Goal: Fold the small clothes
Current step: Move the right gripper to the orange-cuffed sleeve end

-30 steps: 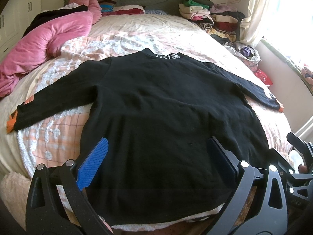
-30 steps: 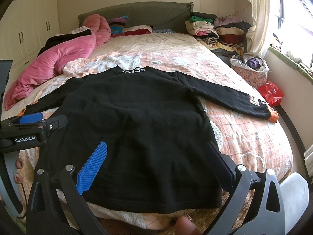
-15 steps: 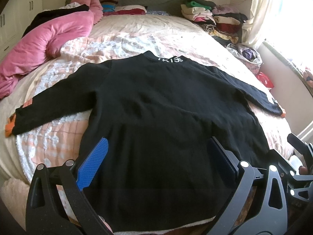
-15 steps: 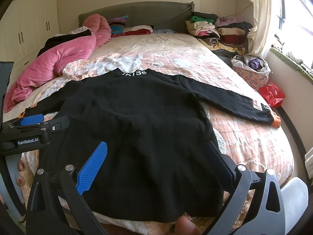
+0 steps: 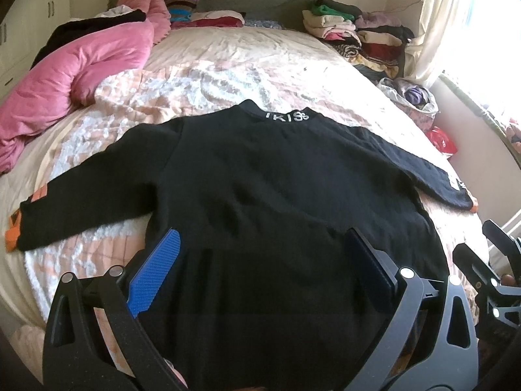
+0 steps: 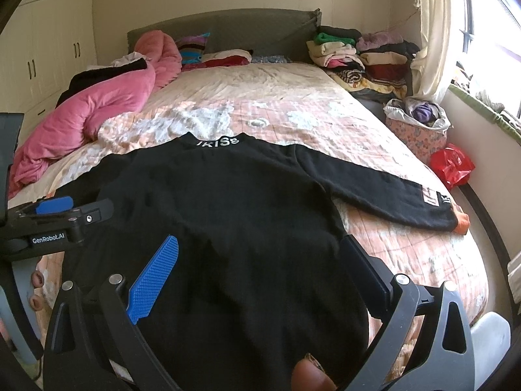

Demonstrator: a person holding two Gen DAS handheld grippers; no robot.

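A black long-sleeved sweater (image 5: 260, 195) lies flat on the bed, collar with white letters at the far end, both sleeves spread out; it also shows in the right wrist view (image 6: 234, 215). The sleeves end in orange cuffs (image 5: 13, 231) (image 6: 460, 221). My left gripper (image 5: 260, 247) is open, its fingers wide apart over the lower part of the sweater. My right gripper (image 6: 257, 254) is open too, over the sweater's hem. The left gripper shows at the left edge of the right wrist view (image 6: 58, 215). Neither holds cloth.
A pink duvet (image 5: 71, 75) lies along the bed's left side. Stacks of folded clothes (image 5: 351, 32) sit at the far right by the headboard. A basket of clothes (image 6: 418, 123) and a red bag (image 6: 451, 164) stand on the floor at the right.
Both grippers have moved forward and lower over the sweater; its hem has slid out of sight under them. The sweater itself lies as before.
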